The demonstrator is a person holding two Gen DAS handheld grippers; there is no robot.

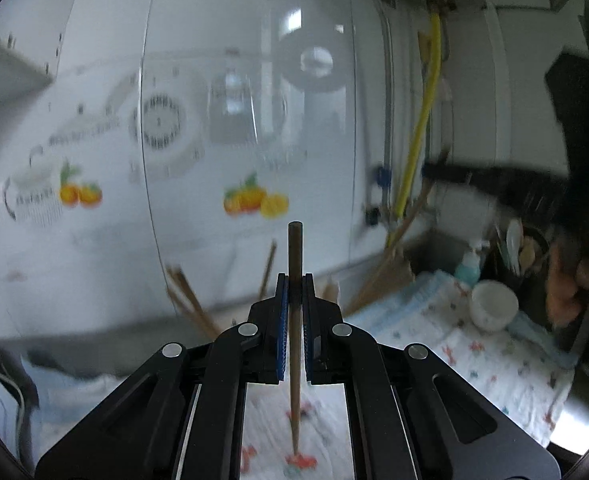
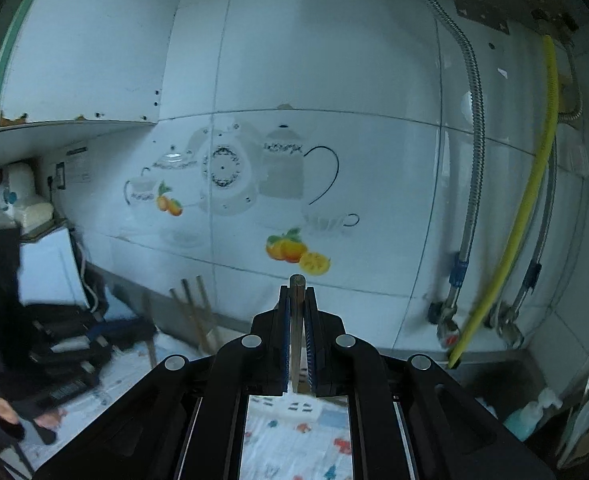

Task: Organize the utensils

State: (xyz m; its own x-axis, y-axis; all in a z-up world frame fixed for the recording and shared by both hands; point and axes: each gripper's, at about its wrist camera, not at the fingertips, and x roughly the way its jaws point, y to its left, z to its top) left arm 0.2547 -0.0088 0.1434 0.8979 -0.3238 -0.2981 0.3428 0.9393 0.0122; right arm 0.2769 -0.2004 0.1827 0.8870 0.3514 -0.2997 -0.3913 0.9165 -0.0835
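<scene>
Fingers on both grippers are clamped, each on a single stick-like utensil. Left gripper (image 1: 294,284) pinches a dark brown chopstick (image 1: 295,320) between its blue pads, near upright: blunt end above the fingertips, tapered end pointing down toward the patterned cloth (image 1: 474,360) below. Right gripper (image 2: 297,296) pinches a paler chopstick (image 2: 296,320) the same way, only a short stub showing above the pads (material unclear, could be wood or metal).

Progress, judged from these views only:
- Both chopsticks are lifted clear of the cloth and not yet placed anywhere. Mid-transfer.
- Likely destination is the dark utensil holder (image 1: 534,256) at the right of the left wrist view. It already holds spoons and other sticks, so some sorting looks done.
- More loose chopsticks (image 1: 192,300) lean against the tiled wall (image 1: 254,80) ahead of the left gripper. The right wrist view shows leaning sticks (image 2: 196,312) too, probably the same bunch. Those look like what's left.
- White bowl (image 1: 493,304) and teal soap bottle (image 1: 469,266) sit on the cloth near the holder. Can't tell whether they count as part of the job.

Estimate: partway through, not close to finished. The held pair needs dropping in the holder, then the leaning sticks collected.

Left view is motion-blurred, so the count of leaning sticks is unreliable. The holder itself doesn't show clearly in the right wrist view.
</scene>
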